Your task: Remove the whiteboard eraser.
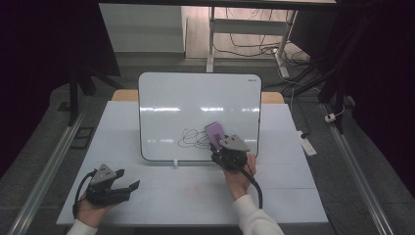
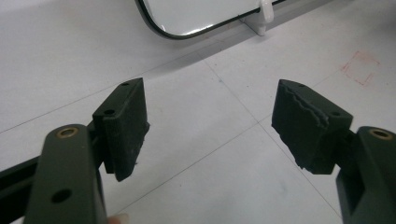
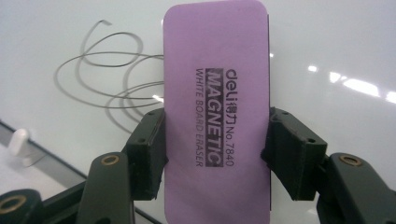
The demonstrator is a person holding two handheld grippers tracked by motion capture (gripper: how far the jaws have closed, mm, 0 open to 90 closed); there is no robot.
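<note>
Right gripper (image 3: 215, 154) is clamping a purple whiteboard eraser (image 3: 215, 93) across its width, pads pressing on both long edges; printed face of the eraser is facing the right gripper view, its far end reaching well beyond the jaws. In the high view the right gripper (image 1: 219, 142) is being held by the right hand (image 1: 240, 176) near the lower right part of the whiteboard (image 1: 195, 98); forearm in a white sleeve (image 1: 254, 215) is coming in from the bottom edge, gripper pointing up and away toward the board. The eraser (image 1: 214, 132) is lying against the board face, just right of the black scribble (image 1: 193, 138); in the right gripper view the scribble (image 3: 107, 79) is sitting to the left of the eraser, some loops running behind its edge.

Left gripper (image 2: 210, 126) is standing wide open, nothing between the jaws, white table (image 2: 210, 186) showing through the gap; in the high view the left gripper (image 1: 128, 185) is resting low at the table's near left corner in the left hand (image 1: 93, 208), well apart from the eraser.
</note>
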